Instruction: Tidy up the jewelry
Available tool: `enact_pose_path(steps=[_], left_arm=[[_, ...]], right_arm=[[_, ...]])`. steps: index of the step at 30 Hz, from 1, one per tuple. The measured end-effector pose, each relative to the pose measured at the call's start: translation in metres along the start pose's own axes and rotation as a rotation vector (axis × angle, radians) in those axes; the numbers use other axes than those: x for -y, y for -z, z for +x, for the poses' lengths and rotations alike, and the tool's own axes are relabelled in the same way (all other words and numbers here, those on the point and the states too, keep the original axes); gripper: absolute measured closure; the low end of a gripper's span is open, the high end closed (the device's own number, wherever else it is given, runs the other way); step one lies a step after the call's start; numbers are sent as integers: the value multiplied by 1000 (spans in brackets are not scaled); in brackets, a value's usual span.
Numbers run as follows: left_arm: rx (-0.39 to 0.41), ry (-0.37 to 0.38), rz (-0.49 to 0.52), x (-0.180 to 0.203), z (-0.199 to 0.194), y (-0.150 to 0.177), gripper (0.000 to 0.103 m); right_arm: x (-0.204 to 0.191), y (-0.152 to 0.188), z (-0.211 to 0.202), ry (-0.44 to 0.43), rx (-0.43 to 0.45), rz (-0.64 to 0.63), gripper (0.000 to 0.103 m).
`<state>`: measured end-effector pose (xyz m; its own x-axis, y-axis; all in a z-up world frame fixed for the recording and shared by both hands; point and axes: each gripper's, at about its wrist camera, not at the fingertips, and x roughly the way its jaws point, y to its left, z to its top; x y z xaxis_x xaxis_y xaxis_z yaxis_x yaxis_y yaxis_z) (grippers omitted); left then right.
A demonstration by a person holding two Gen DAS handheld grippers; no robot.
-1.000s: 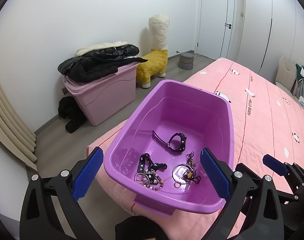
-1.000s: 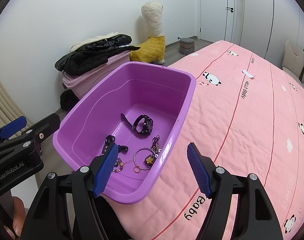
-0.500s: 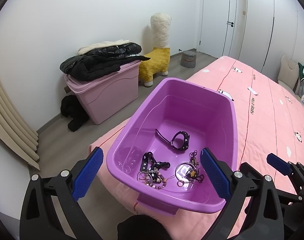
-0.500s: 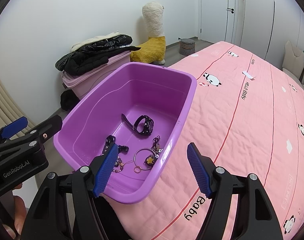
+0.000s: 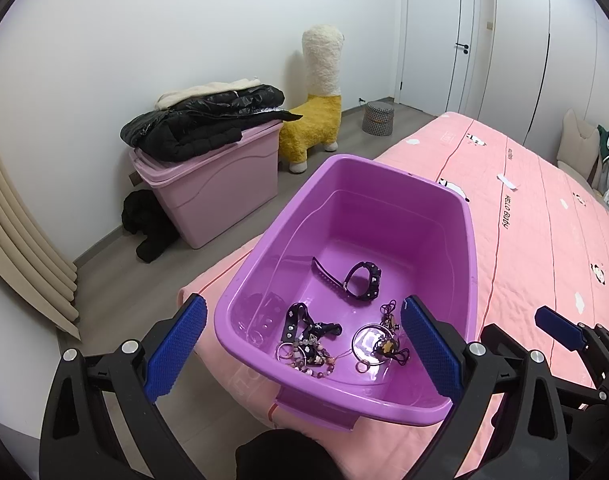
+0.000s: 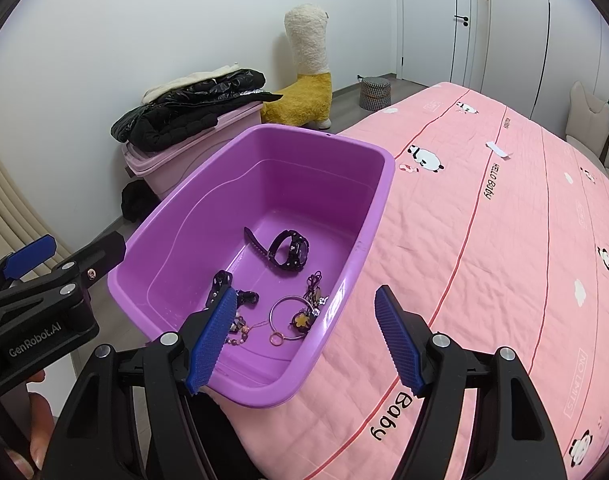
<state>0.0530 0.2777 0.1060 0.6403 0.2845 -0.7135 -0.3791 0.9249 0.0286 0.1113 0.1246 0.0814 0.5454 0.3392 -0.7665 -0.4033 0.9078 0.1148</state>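
we hold both grippers above the near end of the purple tub (image 5: 264, 248), and neither has anything in it: the left gripper (image 5: 302, 350) stands spread wide with its blue pads to either side of the tub's near corner, and the right gripper (image 6: 304, 336) is likewise released, its jaws straddling the tub's near right rim over the pink bedspread (image 6: 484, 280). all the jewelry we can see lies on the tub floor just ahead of and below the fingertips: a black studded bracelet (image 5: 362, 280) furthest from us, a black choker strap (image 5: 300, 322) tangled with a beaded bracelet (image 5: 310, 358) nearer the left gripper, and a silver hoop with a charm (image 5: 370, 346) nearer the right one (some small cords beside it are too fine to name). we judge the sorting barely begun or not begun, since the pieces sit heaped together and no piece is laid out on the bedspread; every piece remains to be lifted out and arranged
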Motion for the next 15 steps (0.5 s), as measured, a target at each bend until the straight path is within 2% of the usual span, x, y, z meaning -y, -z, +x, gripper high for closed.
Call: enact_pose_path(steps=[15], left_arm=[[-1,2,4,1,1,3,7]], right_arm=[[0,0,-1,1,0,0,34]])
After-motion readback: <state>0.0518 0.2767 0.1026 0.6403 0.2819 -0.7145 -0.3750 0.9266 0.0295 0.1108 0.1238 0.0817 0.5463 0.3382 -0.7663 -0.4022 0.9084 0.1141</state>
